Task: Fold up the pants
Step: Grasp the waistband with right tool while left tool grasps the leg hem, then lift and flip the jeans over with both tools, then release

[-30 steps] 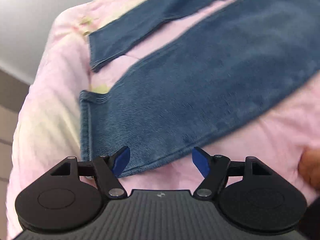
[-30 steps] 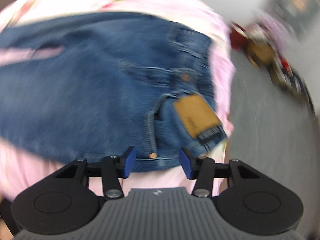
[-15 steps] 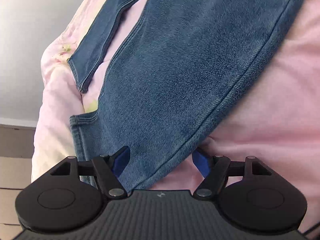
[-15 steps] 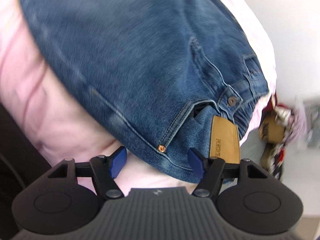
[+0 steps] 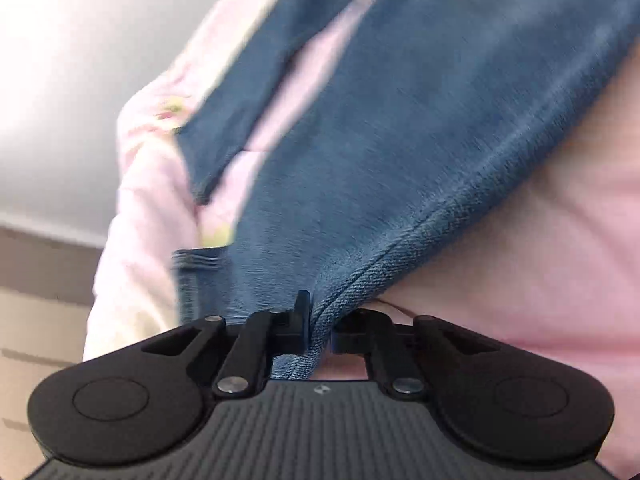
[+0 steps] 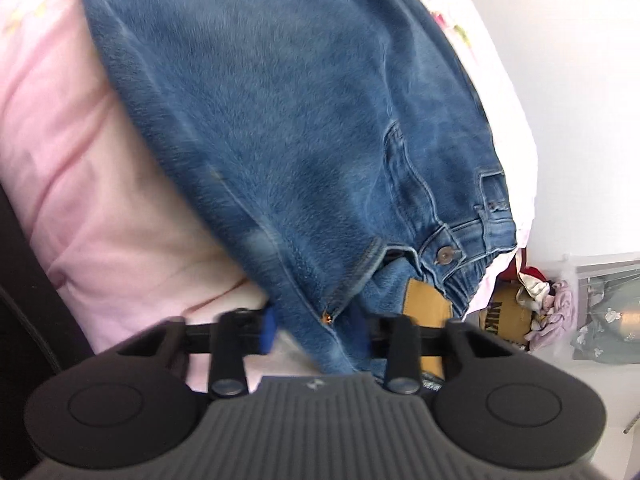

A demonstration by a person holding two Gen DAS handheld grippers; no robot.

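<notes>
**Denim pinched on the left, straddled on the right**

Blue pants (image 5: 400, 140) spread flat across a pink quilt (image 5: 520, 260), legs running away from the left camera, waist end towards the right one.

Left tool (image 5: 318, 328) pressed together on the near leg's stitched side seam, fabric bunched up into a ridge between the black fingers. Near leg's hem (image 5: 196, 264) just to the left of that grip, close to the quilt's edge. Far leg (image 5: 248, 80) lying apart from the near one, a strip of pink showing between them. Plenty of bare quilt to the right of the seam; little of it beyond the hems before the drop-off. Some motion blur over this view.

Right tool (image 6: 314, 328) spread, fingers either side of the pants (image 6: 280, 120) at the pocket corner near the waistband. Left blue pad (image 6: 266, 330) off the cloth, a pale gap in between; other pad half hidden behind denim. Tan leather patch (image 6: 426, 300) and metal button (image 6: 444, 255) just beyond the right finger. Waistband right at the quilt's (image 6: 100, 200) far edge, wide open pink on the near left side.

Pale wall (image 5: 60, 80) past the hems. Heap of coloured clutter (image 6: 532, 304) beyond the waistband, down below quilt level.
</notes>
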